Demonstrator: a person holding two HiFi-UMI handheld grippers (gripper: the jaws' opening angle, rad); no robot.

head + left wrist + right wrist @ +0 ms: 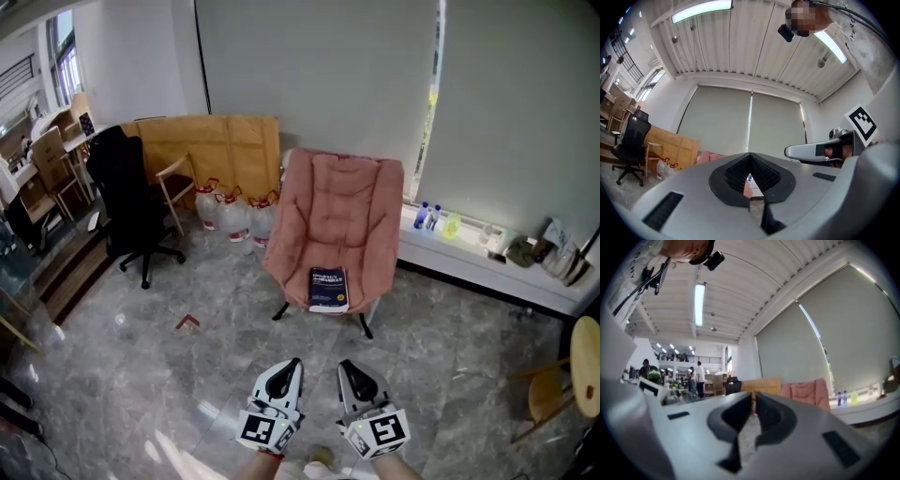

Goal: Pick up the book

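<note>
A dark blue book point(328, 289) lies flat on the seat of a pink padded chair point(333, 220) in the head view. Both grippers hang side by side near the bottom of that view, well short of the chair. My left gripper point(292, 363) is shut with nothing in it; its tips meet in the left gripper view point(750, 154), where the pink chair point(710, 157) shows low behind the jaws. My right gripper point(344, 365) is shut and empty too, its tips close together point(753, 395), with the pink chair point(806, 392) off to the right.
A black office chair point(131, 211) stands at the left. Large water bottles point(230, 216) sit before cardboard sheets point(211, 150) beside the pink chair. A white ledge point(487, 267) with small bottles runs along the right wall. A wooden stool point(572, 375) stands at the far right. People stand far off point(696, 378).
</note>
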